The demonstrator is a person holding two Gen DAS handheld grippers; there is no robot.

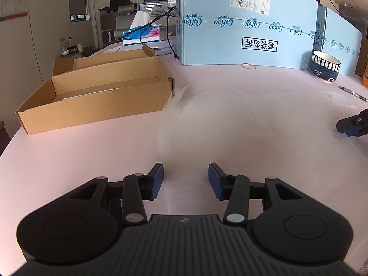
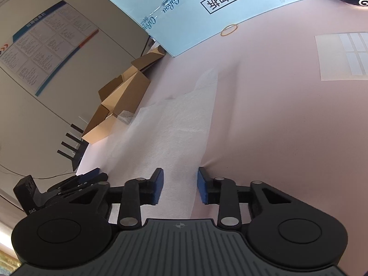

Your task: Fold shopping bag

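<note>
The shopping bag [image 1: 230,124] lies spread flat on the pale pink desk [image 1: 80,156], a thin, see-through white sheet (so faint against the desk that its far edge is hard to trace). In the left wrist view the left gripper [image 1: 185,181] sits low at 6 o'clock with its jaws apart and nothing between them, its fingertips at the near edge of the bag. The right gripper [image 2: 179,185] is likewise spread wide and empty, its blue pads [image 2: 202,188] straddling a strip of the bag that runs away toward 12 o'clock in its own view. An open cardboard box [image 1: 96,92] stands at 10 o'clock from the left gripper, its corner just beside the bag. A large light-blue carton [image 1: 248,23] stands at 12 to 1 o'clock, with a rubber band [image 1: 248,66] lying at its foot and a striped bowl [image 1: 324,65] at 2 o'clock.
</note>
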